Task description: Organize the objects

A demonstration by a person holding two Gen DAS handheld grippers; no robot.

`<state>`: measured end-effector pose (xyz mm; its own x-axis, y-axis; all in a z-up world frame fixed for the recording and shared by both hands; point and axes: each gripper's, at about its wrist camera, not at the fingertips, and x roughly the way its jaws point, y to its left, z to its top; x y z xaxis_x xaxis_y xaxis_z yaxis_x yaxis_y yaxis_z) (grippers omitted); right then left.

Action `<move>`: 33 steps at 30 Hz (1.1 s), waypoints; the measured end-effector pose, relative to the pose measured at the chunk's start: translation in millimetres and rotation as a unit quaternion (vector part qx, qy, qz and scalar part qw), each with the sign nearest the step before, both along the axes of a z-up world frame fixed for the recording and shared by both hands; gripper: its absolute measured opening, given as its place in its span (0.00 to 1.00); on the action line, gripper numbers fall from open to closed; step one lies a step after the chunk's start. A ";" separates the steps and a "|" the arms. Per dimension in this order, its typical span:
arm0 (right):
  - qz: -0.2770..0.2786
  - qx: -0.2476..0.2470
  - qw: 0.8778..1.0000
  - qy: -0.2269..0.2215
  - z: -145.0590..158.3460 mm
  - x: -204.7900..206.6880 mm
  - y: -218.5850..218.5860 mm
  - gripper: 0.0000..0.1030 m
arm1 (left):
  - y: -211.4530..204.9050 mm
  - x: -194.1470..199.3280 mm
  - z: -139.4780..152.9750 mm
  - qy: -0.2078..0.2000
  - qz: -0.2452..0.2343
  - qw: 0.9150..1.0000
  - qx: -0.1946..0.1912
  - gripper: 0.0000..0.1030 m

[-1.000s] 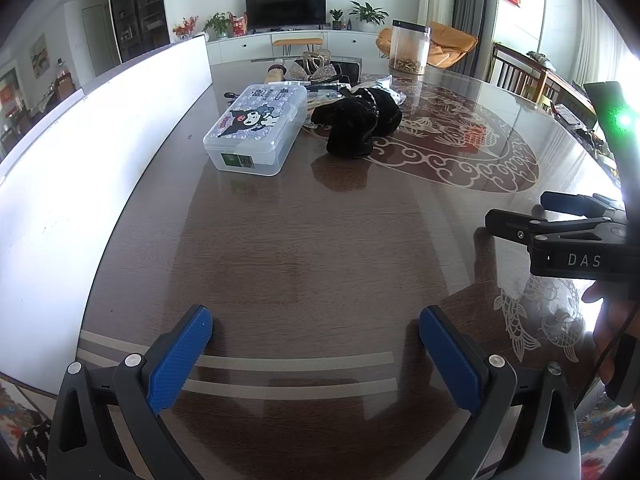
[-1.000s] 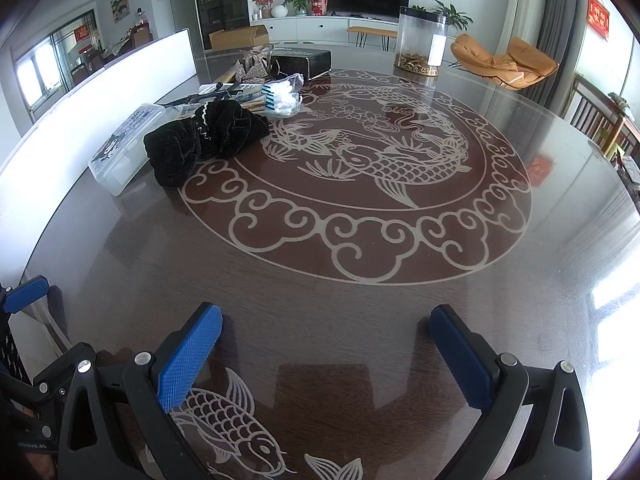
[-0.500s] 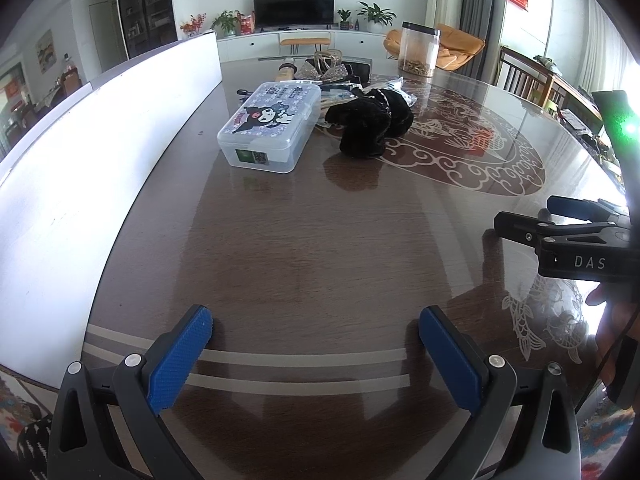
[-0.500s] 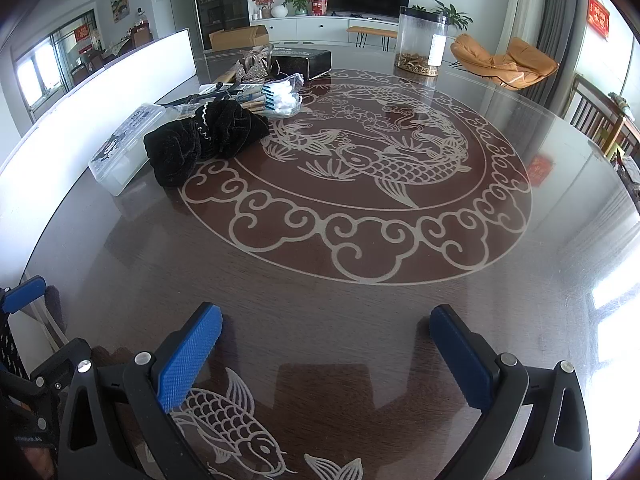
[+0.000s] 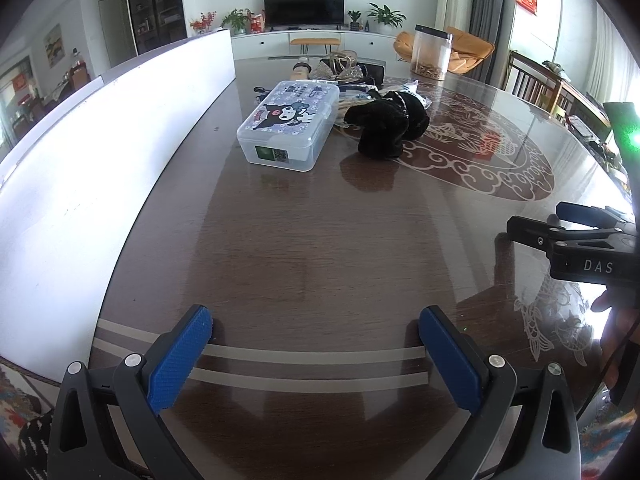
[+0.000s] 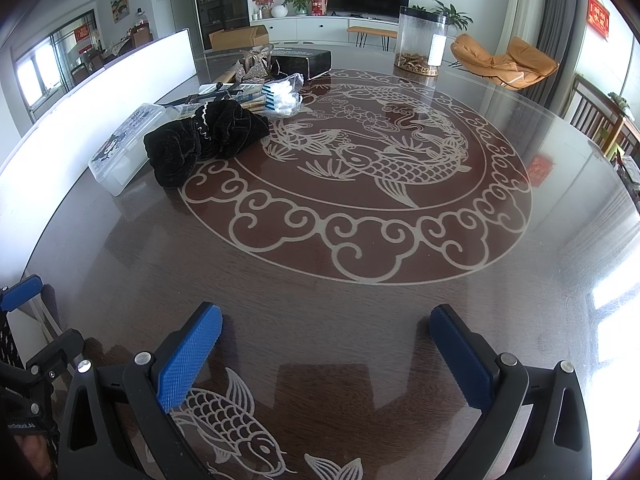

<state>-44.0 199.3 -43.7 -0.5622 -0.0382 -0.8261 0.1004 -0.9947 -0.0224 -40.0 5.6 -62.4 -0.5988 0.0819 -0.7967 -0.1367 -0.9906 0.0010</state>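
A clear plastic box with a cartoon lid (image 5: 289, 125) lies on the dark table, far ahead of my left gripper (image 5: 316, 324), which is open and empty. A black velvet bundle (image 5: 388, 125) lies just right of the box. Both also show at the left in the right wrist view: the box (image 6: 120, 152) and the bundle (image 6: 204, 136). Behind them lies a pile of small items, including a blue-and-white packet (image 6: 282, 96). My right gripper (image 6: 326, 320) is open and empty over the table's near part. It shows at the right edge of the left wrist view (image 5: 560, 224).
A white board (image 5: 100, 160) stands along the table's left edge. A black box (image 6: 304, 62) and a tall clear jar (image 6: 420, 42) stand at the far side. The table (image 6: 360, 272) has a fish pattern. Chairs stand at the right.
My left gripper has moved forward and turned a little, so the box and bundle sit nearer the view's centre. My right gripper has stayed still.
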 end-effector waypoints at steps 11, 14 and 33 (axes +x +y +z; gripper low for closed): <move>0.000 0.000 1.000 0.000 -0.2 -0.3 -0.1 1.00 | -0.1 -0.3 -0.4 0.000 0.000 1.000 0.000 1.00; 0.000 0.000 1.000 0.000 -0.2 -0.4 -0.1 1.00 | -0.1 -0.3 -0.4 0.000 0.000 1.000 0.000 1.00; 0.039 0.004 0.999 -0.034 8.2 -29.2 -13.1 1.00 | -1.6 -0.4 -0.8 0.003 -0.002 1.000 0.001 1.00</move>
